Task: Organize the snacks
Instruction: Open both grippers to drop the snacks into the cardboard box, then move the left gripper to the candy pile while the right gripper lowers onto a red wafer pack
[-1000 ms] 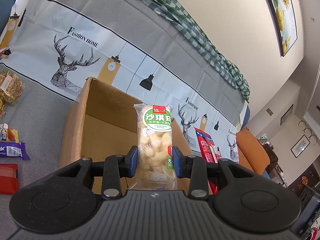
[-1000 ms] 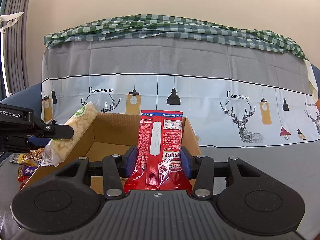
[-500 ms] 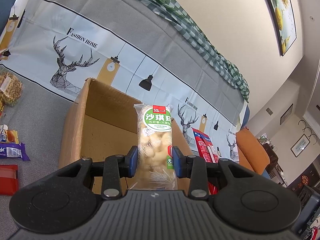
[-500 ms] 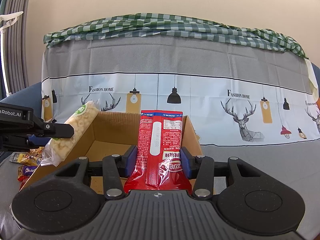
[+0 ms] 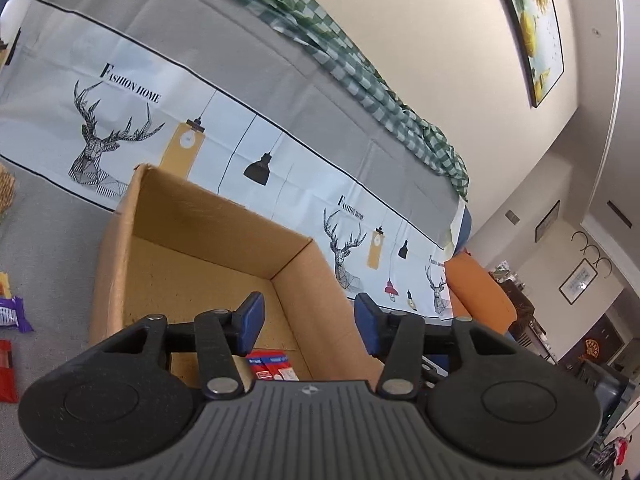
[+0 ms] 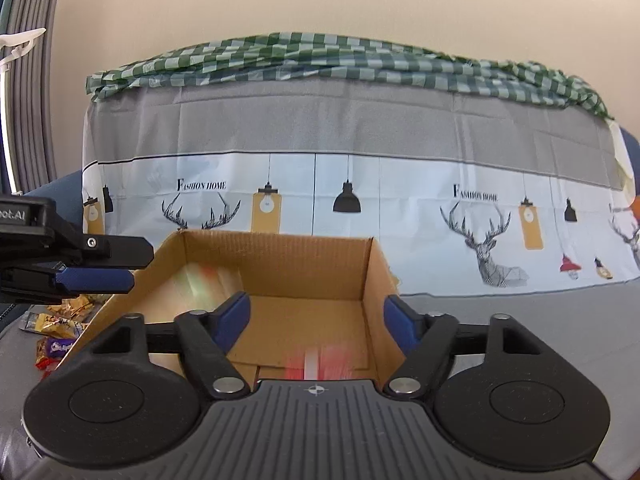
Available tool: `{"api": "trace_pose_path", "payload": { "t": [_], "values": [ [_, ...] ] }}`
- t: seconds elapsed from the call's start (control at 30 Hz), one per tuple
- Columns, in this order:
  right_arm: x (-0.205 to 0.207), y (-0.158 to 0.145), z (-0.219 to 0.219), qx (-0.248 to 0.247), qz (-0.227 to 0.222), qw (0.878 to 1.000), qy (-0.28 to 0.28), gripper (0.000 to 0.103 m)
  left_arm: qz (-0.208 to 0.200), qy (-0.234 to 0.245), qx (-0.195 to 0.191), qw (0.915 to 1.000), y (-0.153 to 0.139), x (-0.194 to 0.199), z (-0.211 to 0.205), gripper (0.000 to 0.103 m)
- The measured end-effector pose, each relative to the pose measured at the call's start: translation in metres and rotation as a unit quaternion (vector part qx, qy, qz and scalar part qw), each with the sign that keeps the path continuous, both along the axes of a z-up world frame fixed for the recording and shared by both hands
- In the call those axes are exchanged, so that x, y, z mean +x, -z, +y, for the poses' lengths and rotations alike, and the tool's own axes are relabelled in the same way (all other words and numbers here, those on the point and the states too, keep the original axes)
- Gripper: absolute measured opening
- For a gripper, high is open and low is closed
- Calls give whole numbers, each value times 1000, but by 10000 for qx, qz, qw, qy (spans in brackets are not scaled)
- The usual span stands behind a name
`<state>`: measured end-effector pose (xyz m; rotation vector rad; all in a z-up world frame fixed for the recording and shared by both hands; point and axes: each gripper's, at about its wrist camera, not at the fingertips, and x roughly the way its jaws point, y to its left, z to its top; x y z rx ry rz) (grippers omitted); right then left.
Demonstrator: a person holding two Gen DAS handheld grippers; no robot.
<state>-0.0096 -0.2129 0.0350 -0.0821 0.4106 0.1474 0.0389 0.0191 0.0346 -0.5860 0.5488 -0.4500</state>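
An open cardboard box [image 5: 116,248] stands on the grey cloth in front of both grippers. My left gripper [image 5: 309,323] hovers over its near edge, jaws opening, with nothing between the blue pads. A red packet [image 5: 272,368] lies on the box floor below them. In the right wrist view my right gripper [image 6: 318,320] is over the box [image 6: 280,264], jaws opening and empty. Below them the red packet [image 6: 316,366] is a blur inside the box. A pale blurred streak [image 6: 200,280] shows near the box's left wall. The left gripper [image 6: 136,264] reaches in from the left.
Loose snacks lie on the grey cloth left of the box: a purple wrapper [image 5: 10,314], a red one [image 5: 6,364], and several gold and purple packets [image 6: 56,332]. A deer-print cloth hangs behind the box, and an orange cushion [image 5: 476,292] sits at the right.
Both grippers have opened. The pale snack bar has left the left jaws and the red packet has left the right jaws; both have dropped into the box.
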Motion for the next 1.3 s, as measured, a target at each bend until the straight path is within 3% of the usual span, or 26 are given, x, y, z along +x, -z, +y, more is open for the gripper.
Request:
{"api": "trace_pose_path", "payload": {
  "t": [0.13,0.23,0.47,0.6,0.77,0.83,1.0,1.1,1.17,1.23,1.3],
  "values": [
    [0,0,1,8,13,10000,19,76,-101,-102,148,9998,0,-2,-3,54],
    [1,0,2,38,9,10000,69,76,-260,-224,410,9986,-3,-5,-5,59],
    [0,-1,11,38,-56,9999,95,75,-424,-249,758,9959,-8,-15,1,83],
    [-4,-4,19,8,-185,9998,50,75,-450,-229,794,9956,-12,-24,14,84],
    [-9,-9,31,160,-295,9994,22,75,-658,-396,1153,9904,-27,-38,30,84],
    [-12,-12,36,276,-324,9991,15,74,-715,-263,1348,9879,-35,-39,36,79],
    [-20,-17,53,509,-402,9979,-54,69,-1002,-67,2099,9726,-47,-43,52,42],
    [-25,-18,64,622,-427,9971,-135,63,-960,-249,2258,9691,-38,-44,72,30],
    [-27,-19,72,654,-448,9966,-219,55,-819,-407,2150,9723,-23,-46,89,24],
    [-29,-20,80,686,-454,9961,-304,47,-321,-512,2160,9745,-8,-41,104,19],
    [-30,-18,88,714,-430,9959,-364,44,-144,-702,2115,9747,-4,-38,116,18]
  ]
}}
